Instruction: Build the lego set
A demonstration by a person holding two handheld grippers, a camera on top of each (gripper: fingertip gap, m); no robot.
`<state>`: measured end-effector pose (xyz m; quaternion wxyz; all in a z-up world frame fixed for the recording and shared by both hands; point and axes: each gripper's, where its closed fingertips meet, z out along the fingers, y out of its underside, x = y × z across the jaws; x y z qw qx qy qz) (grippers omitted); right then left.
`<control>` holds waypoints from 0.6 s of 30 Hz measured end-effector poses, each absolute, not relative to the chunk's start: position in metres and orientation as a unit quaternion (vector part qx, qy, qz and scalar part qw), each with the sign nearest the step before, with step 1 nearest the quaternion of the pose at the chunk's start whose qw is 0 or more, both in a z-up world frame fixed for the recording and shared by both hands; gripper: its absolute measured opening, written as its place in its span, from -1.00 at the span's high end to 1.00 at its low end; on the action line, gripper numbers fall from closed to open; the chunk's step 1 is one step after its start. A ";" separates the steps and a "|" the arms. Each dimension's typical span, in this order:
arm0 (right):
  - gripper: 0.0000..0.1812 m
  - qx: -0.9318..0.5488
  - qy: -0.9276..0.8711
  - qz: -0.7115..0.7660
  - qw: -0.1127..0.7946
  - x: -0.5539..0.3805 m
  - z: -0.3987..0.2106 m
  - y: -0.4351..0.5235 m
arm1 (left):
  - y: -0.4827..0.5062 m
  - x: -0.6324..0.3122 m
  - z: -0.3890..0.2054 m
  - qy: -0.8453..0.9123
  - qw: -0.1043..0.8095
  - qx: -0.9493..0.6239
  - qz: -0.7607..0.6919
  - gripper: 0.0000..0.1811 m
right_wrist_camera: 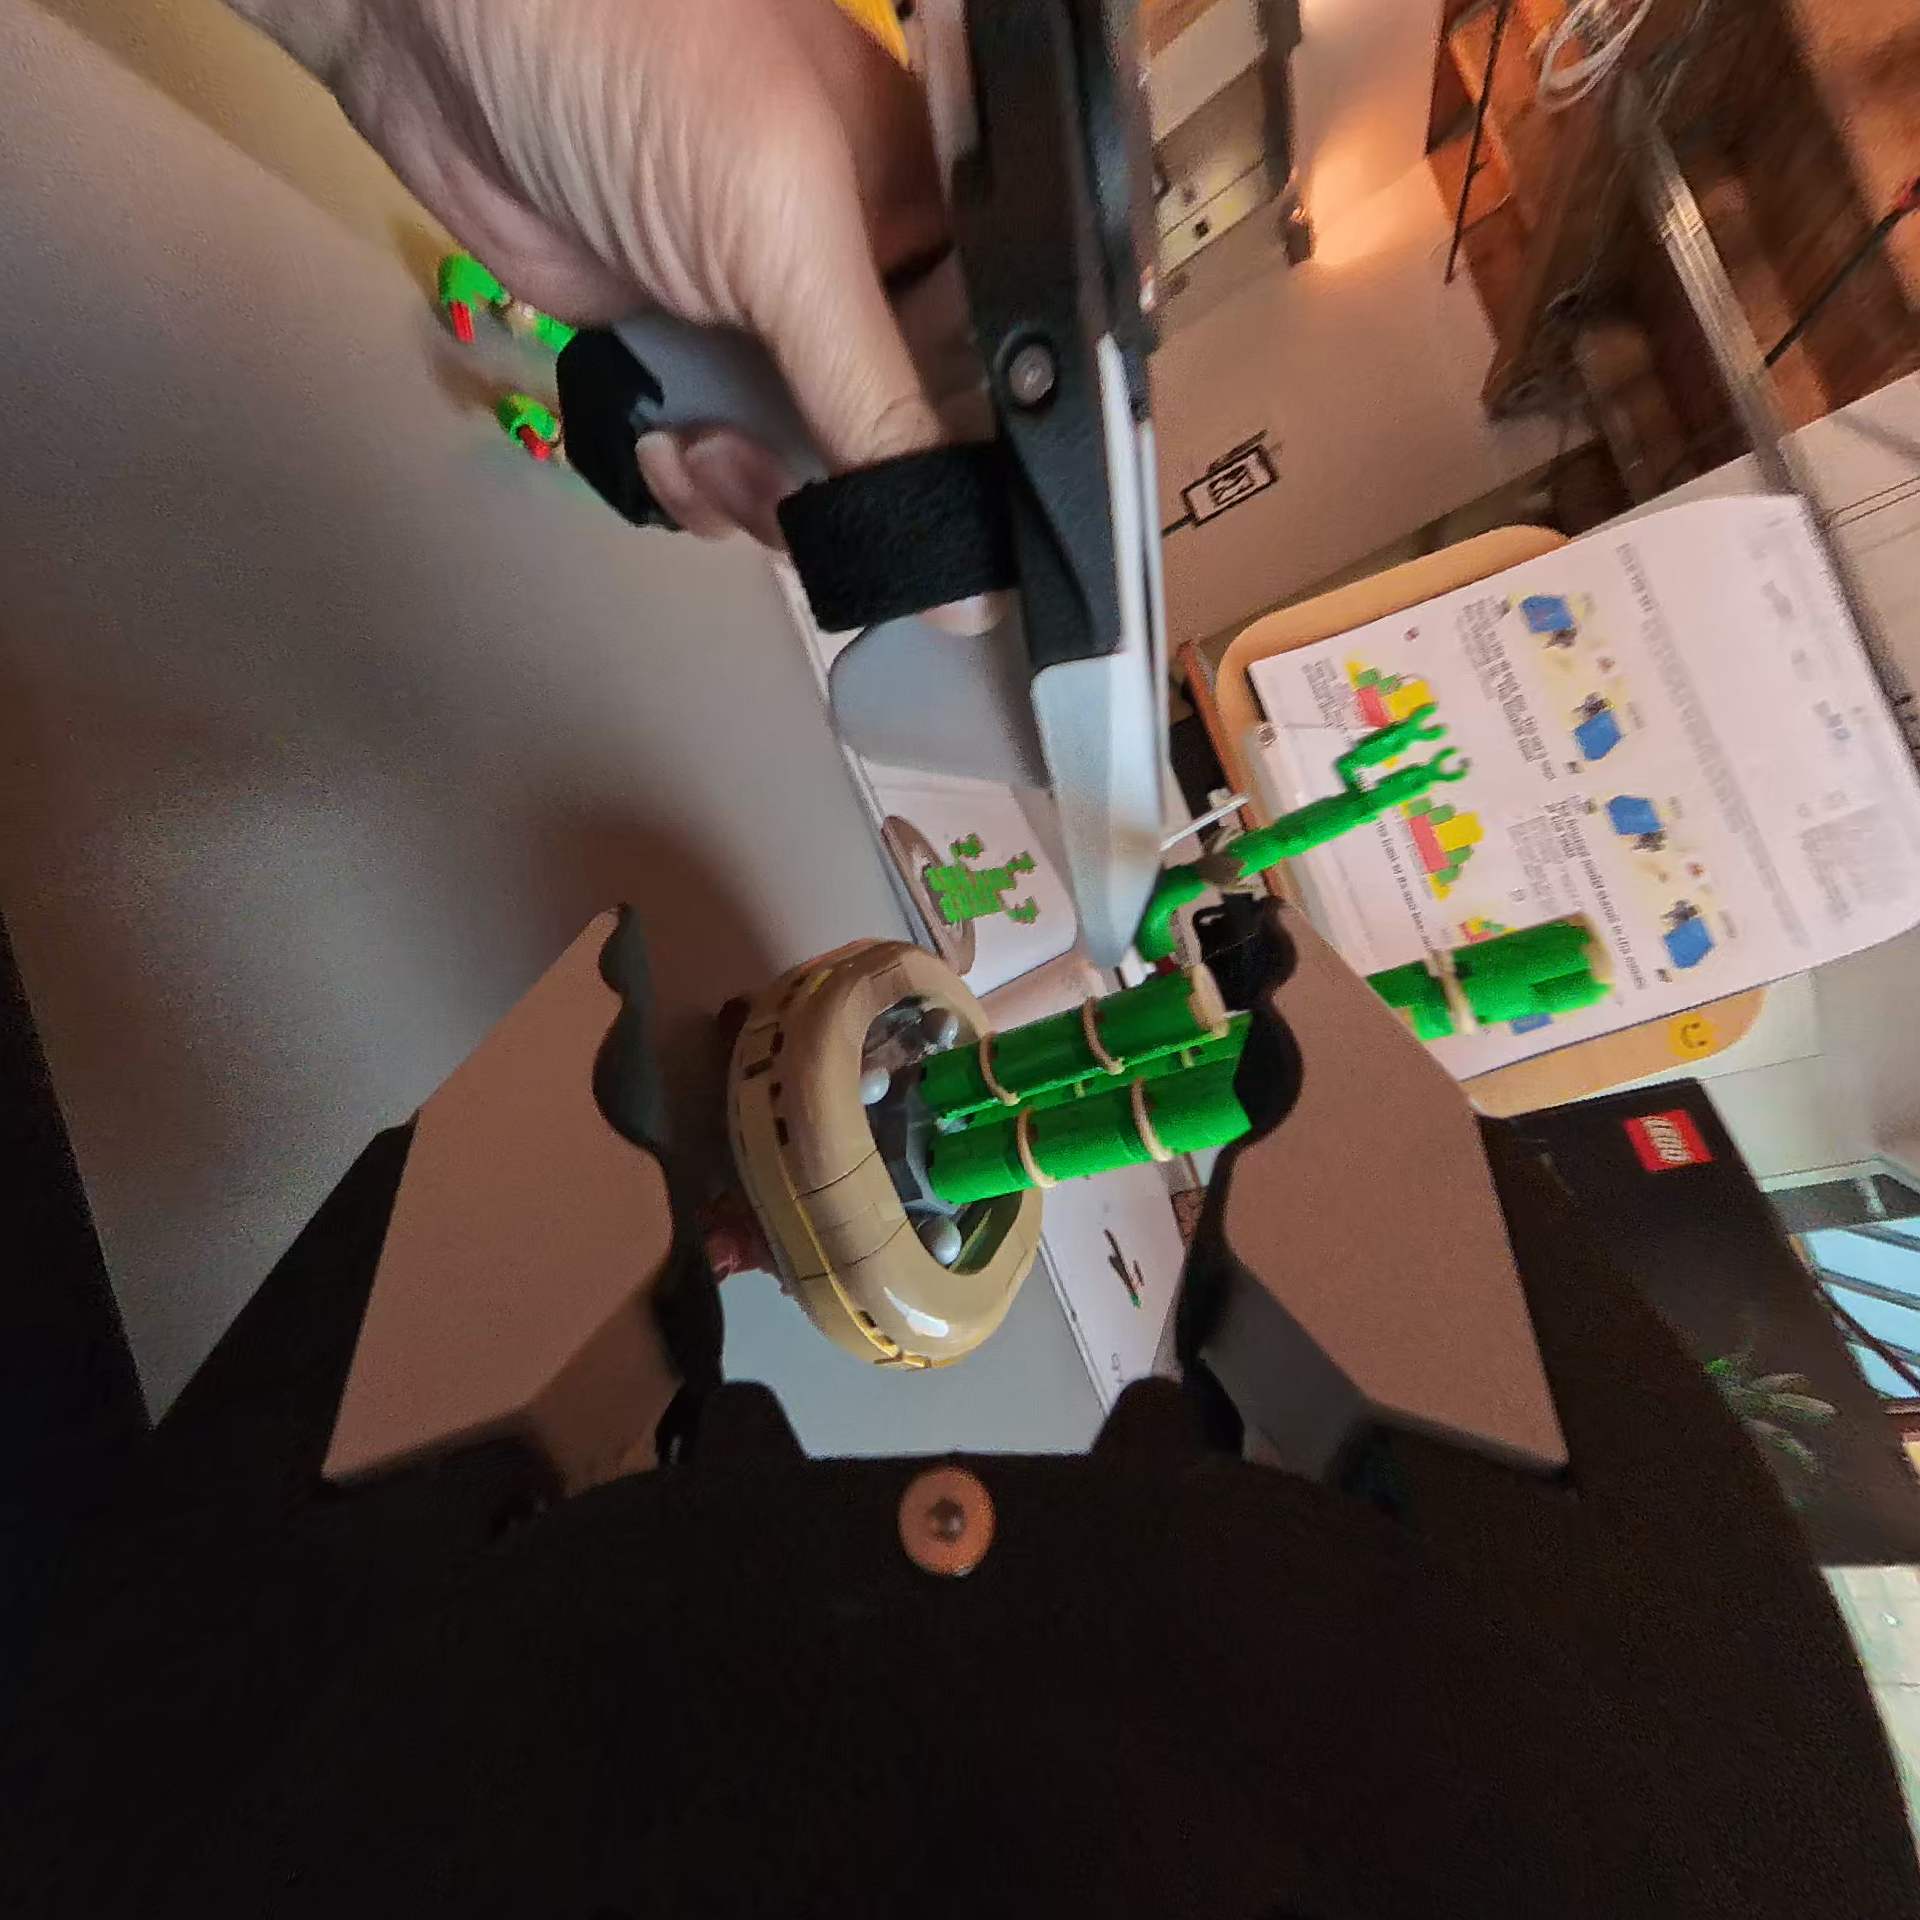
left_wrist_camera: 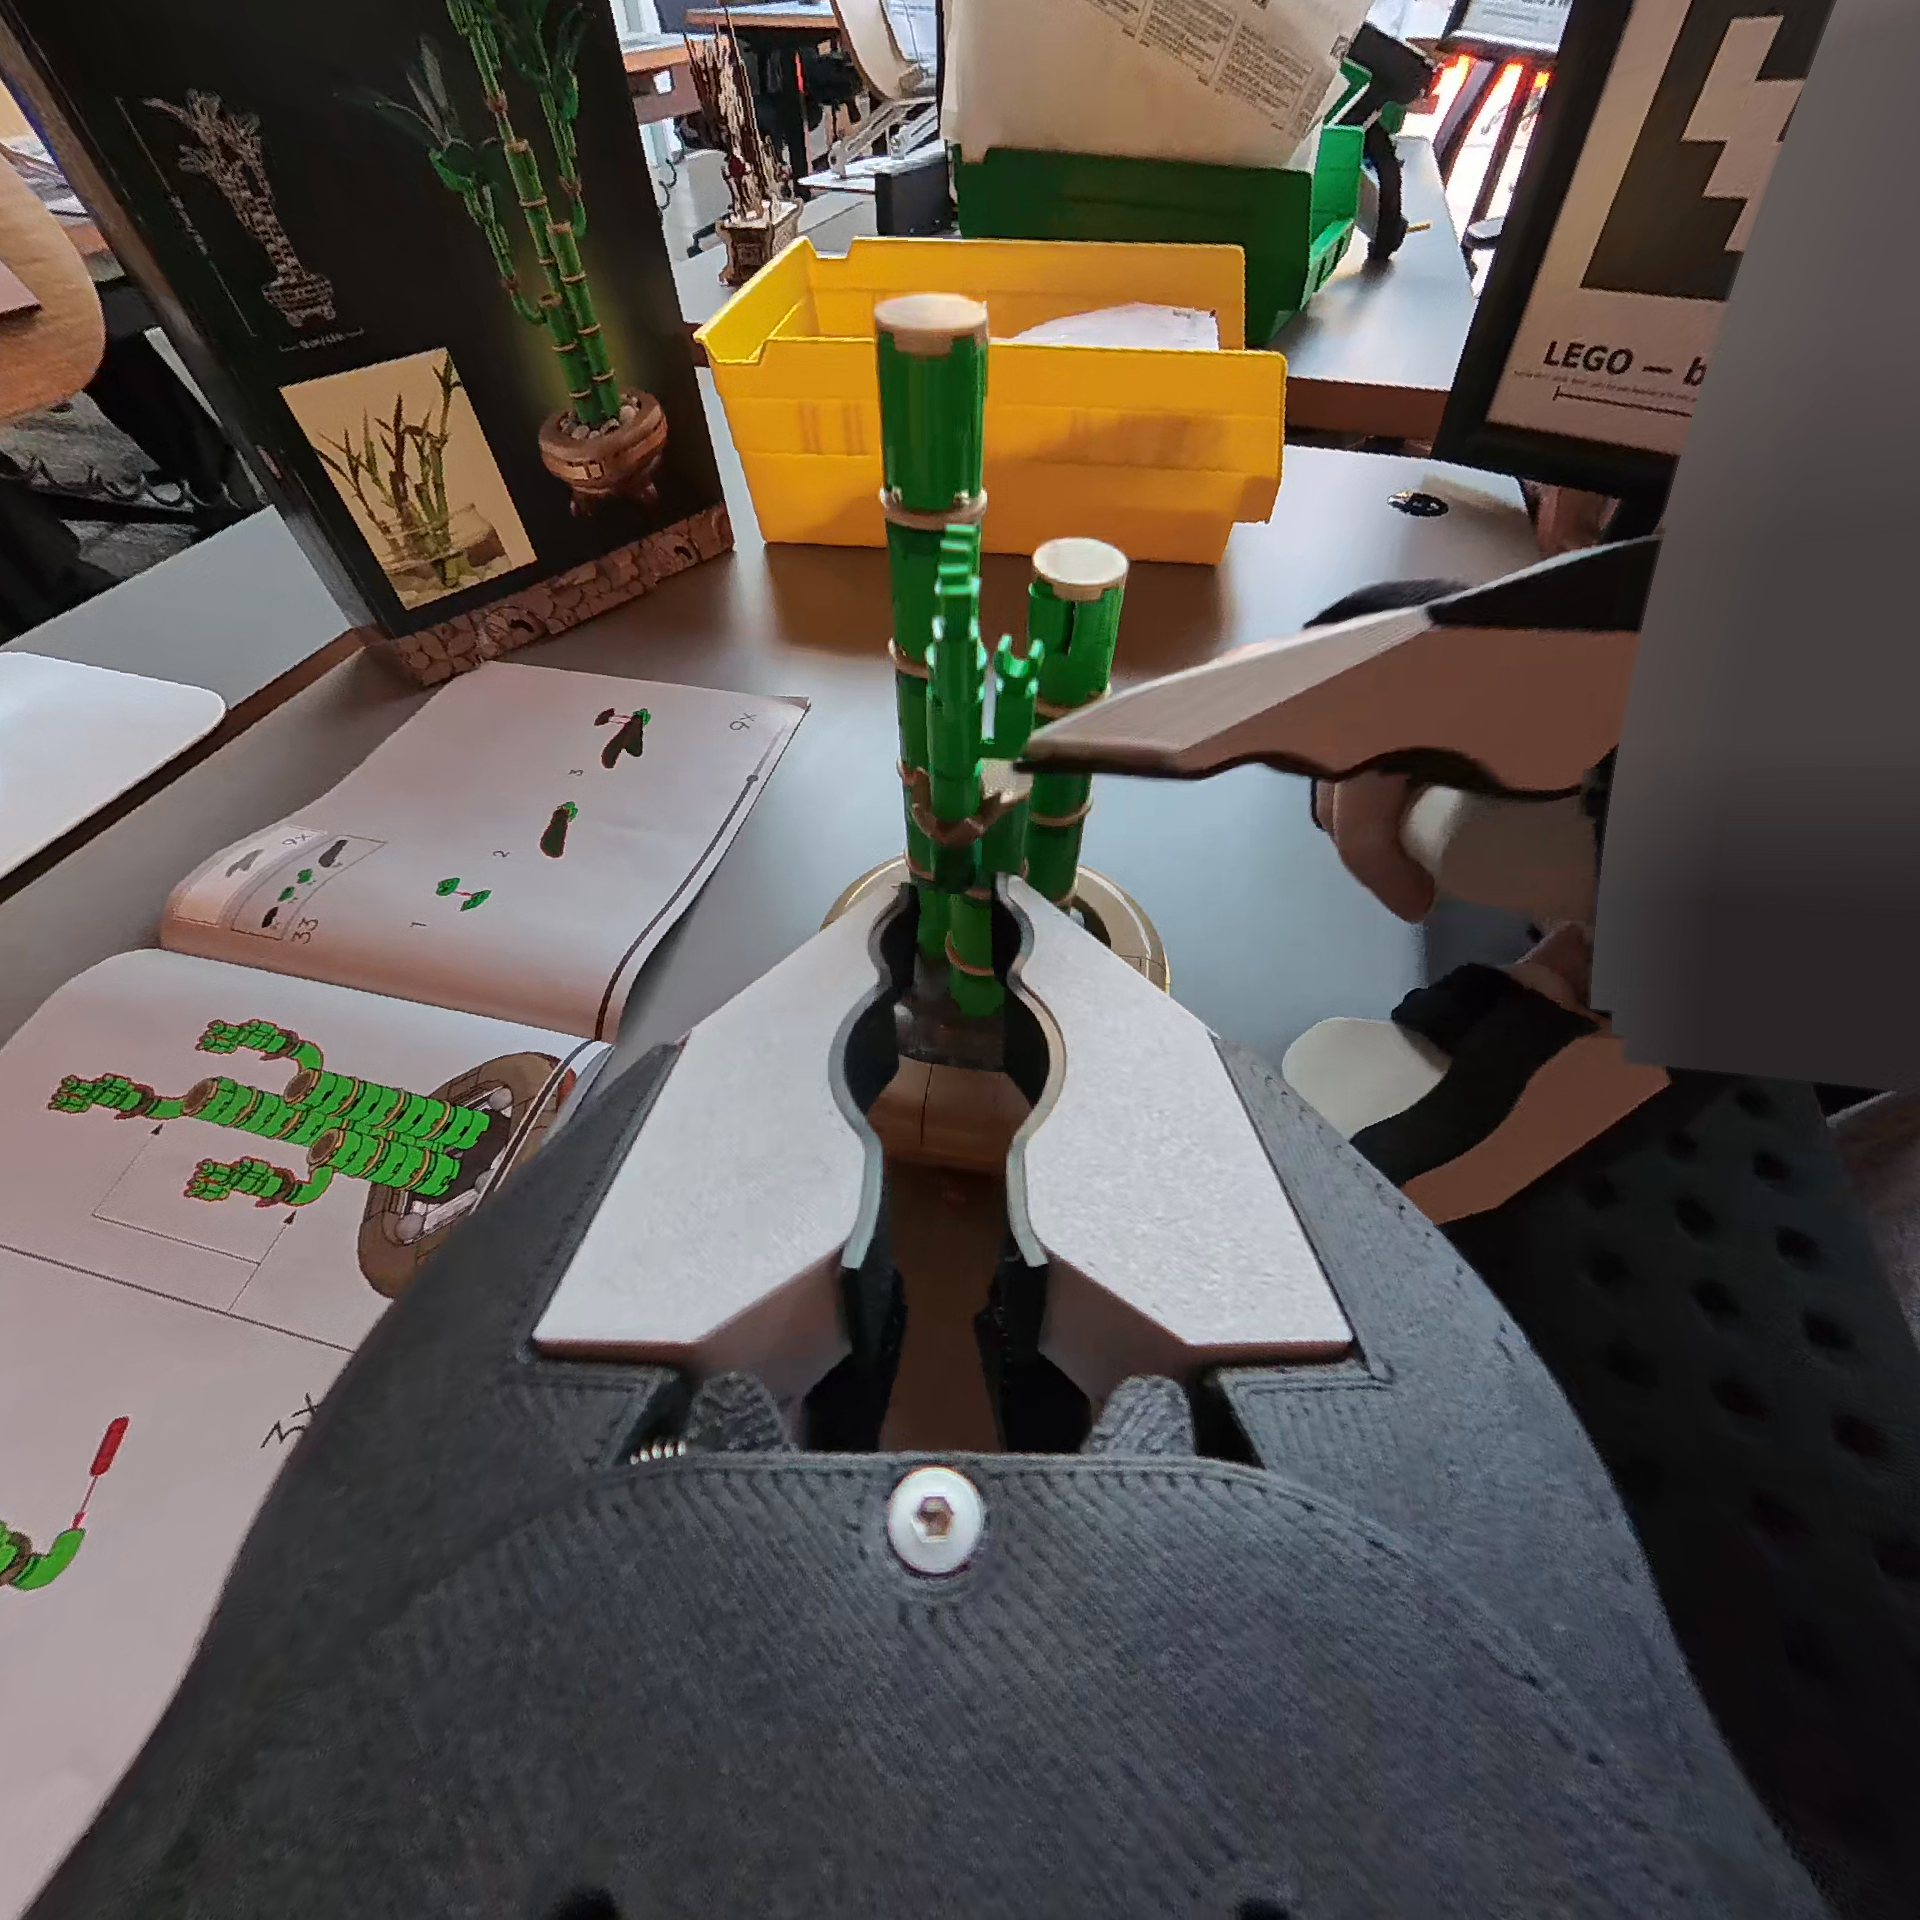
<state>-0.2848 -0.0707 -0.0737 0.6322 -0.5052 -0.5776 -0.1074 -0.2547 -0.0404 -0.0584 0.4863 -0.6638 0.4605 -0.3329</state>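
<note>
Bamboo stalks (left_wrist_camera: 930, 665) of green lego are standing upright in a tan round pot (left_wrist_camera: 935, 1117) on the dark table (left_wrist_camera: 1226, 852), between the open instruction booklet (left_wrist_camera: 416, 935) and a yellow bin (left_wrist_camera: 997, 416). The left gripper (left_wrist_camera: 956, 904) is closing its jaws around the lowest stalk segments just above the pot, gripping the model. The right gripper (left_wrist_camera: 1029, 753) is reaching in from the side, its fingertips meeting at a small tan collar piece beside a thin green shoot (right_wrist_camera: 1299, 821); whether they are pinching it, I cannot tell. The black set box (left_wrist_camera: 343, 312) is standing behind the booklet.
</note>
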 end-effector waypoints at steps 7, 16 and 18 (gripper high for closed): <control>-0.09 -0.509 -0.501 -0.045 0.698 -0.257 -0.042 -0.078 | -0.044 -0.264 -0.070 0.457 0.475 -0.672 -0.338 0.81; 0.06 -0.664 -0.441 0.119 0.592 -0.225 -0.081 -0.065 | -0.038 -0.266 -0.088 0.442 0.449 -0.689 -0.358 0.65; 0.06 -0.696 -0.423 0.130 0.565 -0.220 -0.091 -0.061 | -0.037 -0.266 -0.086 0.433 0.449 -0.687 -0.373 0.62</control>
